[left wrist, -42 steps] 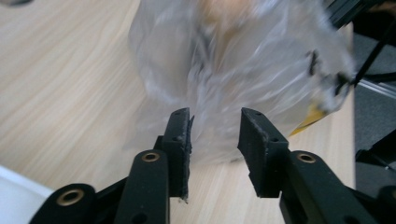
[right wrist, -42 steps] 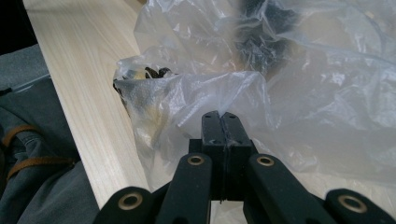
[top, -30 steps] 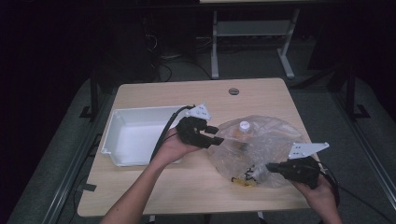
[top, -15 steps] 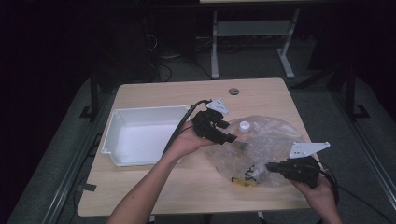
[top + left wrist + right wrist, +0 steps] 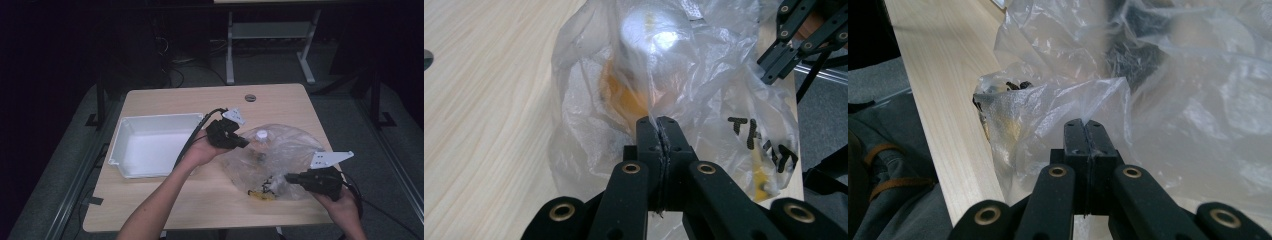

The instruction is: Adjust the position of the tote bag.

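Note:
A crumpled clear plastic bag (image 5: 287, 152) lies on the right half of the wooden table (image 5: 200, 200). Inside it is a bottle with a white cap (image 5: 261, 134) and orange contents (image 5: 624, 95). My left gripper (image 5: 245, 144) is at the bag's left edge; its jaws have just been closing and now pinch the bag's film (image 5: 659, 125). My right gripper (image 5: 288, 177) is shut on a fold of the bag at its near right side (image 5: 1086, 127). Dark and yellow bits (image 5: 262, 190) sit in the bag's front corner.
A white, empty tray (image 5: 155, 118) stands on the table's left half, next to my left hand. A round grommet (image 5: 250, 97) is set in the tabletop at the back. Black lettering (image 5: 764, 142) marks the bag. The table's front edge runs close to my right gripper.
My left gripper has moved right to the bag's left edge, and its jaws went from open to shut on the film. The right gripper has kept still, holding the bag.

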A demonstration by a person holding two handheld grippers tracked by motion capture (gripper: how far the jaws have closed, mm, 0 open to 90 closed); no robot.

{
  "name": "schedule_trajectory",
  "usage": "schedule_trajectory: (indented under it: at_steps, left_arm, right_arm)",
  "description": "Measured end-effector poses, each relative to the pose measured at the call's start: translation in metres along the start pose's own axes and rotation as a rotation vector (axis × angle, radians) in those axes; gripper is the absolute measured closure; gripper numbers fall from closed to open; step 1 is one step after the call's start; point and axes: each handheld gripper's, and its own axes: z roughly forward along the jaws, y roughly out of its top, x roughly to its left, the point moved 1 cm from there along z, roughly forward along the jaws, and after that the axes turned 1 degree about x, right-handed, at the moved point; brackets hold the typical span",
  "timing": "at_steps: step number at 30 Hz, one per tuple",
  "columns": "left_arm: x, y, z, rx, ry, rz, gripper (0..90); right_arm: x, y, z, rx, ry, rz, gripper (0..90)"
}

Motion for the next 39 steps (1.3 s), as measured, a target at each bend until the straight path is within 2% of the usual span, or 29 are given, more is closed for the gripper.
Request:
schedule_trajectory:
  at_steps: [3, 10, 18, 22, 24, 26, 27, 29, 32, 35, 39]
  left_arm:
    - [0.001, -0.003, -0.001, -0.003, 0.004, -0.008, 89.4]
    - [0.008, -0.021, -0.001, 0.003, 0.022, -0.055, 89.5]
    - [0.017, -0.043, 0.002, 0.045, 0.034, -0.095, 89.6]
    - [0.022, -0.05, 0.003, 0.05, 0.042, -0.11, 89.5]
    - [0.024, -0.051, 0.004, 0.052, 0.045, -0.117, 89.6]
    - [0.024, -0.051, 0.003, 0.056, 0.043, -0.117, 89.5]
    - [0.024, -0.051, 0.003, 0.056, 0.043, -0.117, 89.5]
    - [0.023, -0.051, 0.004, 0.049, 0.043, -0.123, 89.5]
    - [0.023, -0.051, 0.005, 0.049, 0.045, -0.126, 89.5]
    - [0.023, -0.051, 0.004, 0.058, 0.046, -0.113, 89.5]
    - [0.025, -0.051, 0.003, 0.061, 0.047, -0.116, 89.5]
  right_arm:
    - [0.0, 0.0, -0.001, -0.006, 0.001, 0.003, 89.6]
    - [-0.001, -0.001, -0.002, -0.009, 0.001, -0.005, 89.5]
    - [0.0, -0.001, -0.003, -0.011, 0.01, -0.013, 89.2]
    - [0.001, -0.001, -0.005, -0.016, 0.015, -0.017, 87.9]
    - [0.001, -0.001, -0.005, -0.018, 0.011, -0.019, 85.0]
    - [0.002, 0.0, -0.007, -0.021, 0.011, -0.017, 77.8]
    - [0.002, 0.0, -0.007, -0.021, 0.011, -0.017, 77.8]
    - [0.006, 0.003, -0.016, -0.049, 0.008, -0.038, 66.2]
    - [0.009, 0.006, -0.026, -0.083, -0.001, -0.038, 56.8]
    - [0.007, 0.011, -0.031, -0.109, -0.01, -0.022, 50.1]
    - [0.006, 0.017, -0.032, -0.127, -0.016, -0.015, 46.7]
